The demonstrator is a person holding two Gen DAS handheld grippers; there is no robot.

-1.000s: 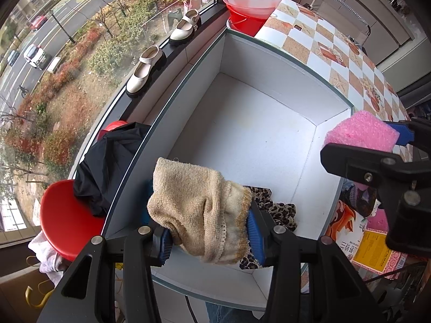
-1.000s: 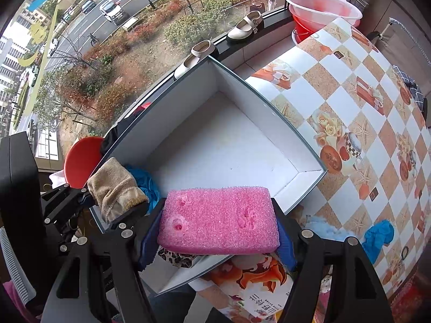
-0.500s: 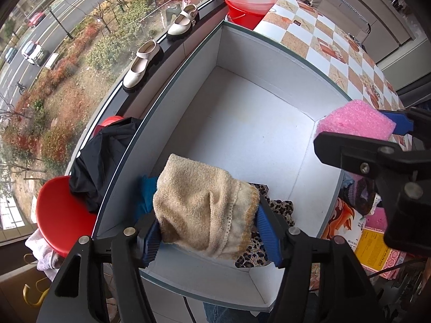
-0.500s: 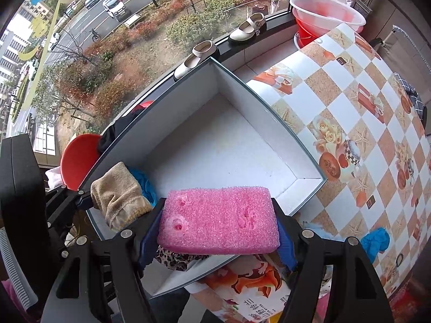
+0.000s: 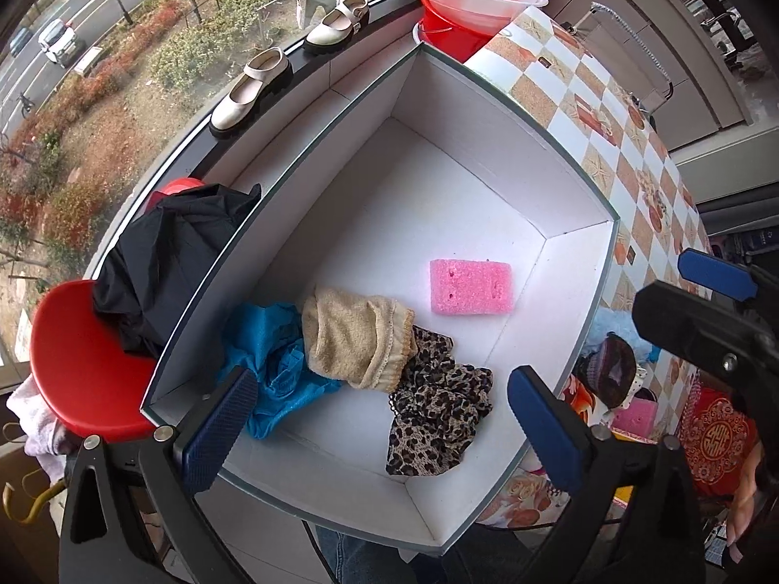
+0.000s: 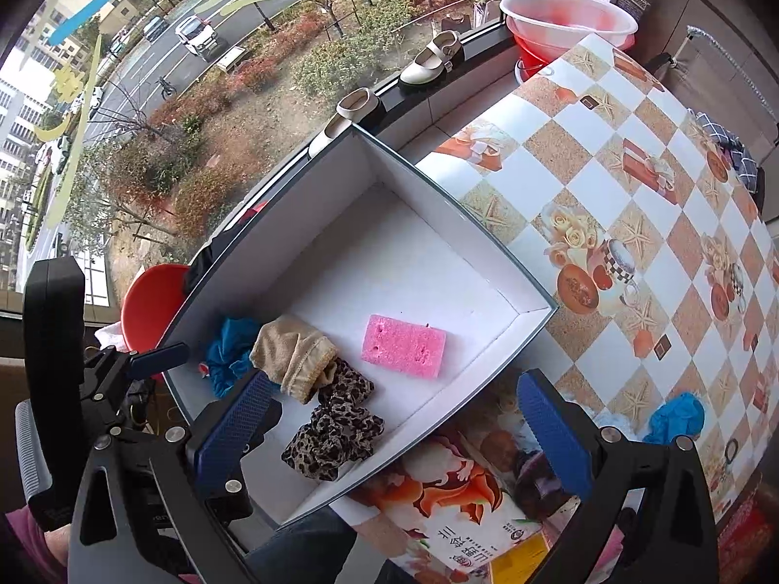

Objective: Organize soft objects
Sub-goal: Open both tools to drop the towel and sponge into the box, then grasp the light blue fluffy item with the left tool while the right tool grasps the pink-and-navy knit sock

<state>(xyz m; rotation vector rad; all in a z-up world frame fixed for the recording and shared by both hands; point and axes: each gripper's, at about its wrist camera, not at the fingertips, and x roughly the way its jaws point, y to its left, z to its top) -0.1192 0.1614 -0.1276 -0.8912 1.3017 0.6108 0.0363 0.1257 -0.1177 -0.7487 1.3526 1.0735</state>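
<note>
A white box (image 5: 487, 165) (image 6: 389, 253) holds a pink sponge (image 5: 471, 287) (image 6: 404, 346), a beige knit cloth (image 5: 355, 338) (image 6: 292, 353), a blue cloth (image 5: 272, 355) (image 6: 229, 345) and a leopard-print cloth (image 5: 438, 418) (image 6: 331, 428). My left gripper (image 5: 384, 428) is open and empty above the box's near end. My right gripper (image 6: 394, 433) is open and empty above the box's near right corner.
A checkered tablecloth (image 6: 633, 224) covers the table right of the box. A blue cloth (image 6: 676, 416) and a printed bag (image 6: 457, 501) lie near its front. A red stool (image 5: 78, 360) with a black garment (image 5: 160, 263) stands left. Shoes (image 5: 253, 92) and a red basin (image 5: 467, 5) sit by the window.
Both grippers opened. The beige cloth dropped from the left gripper onto the other cloths, and the pink sponge dropped from the right gripper onto the box floor.
</note>
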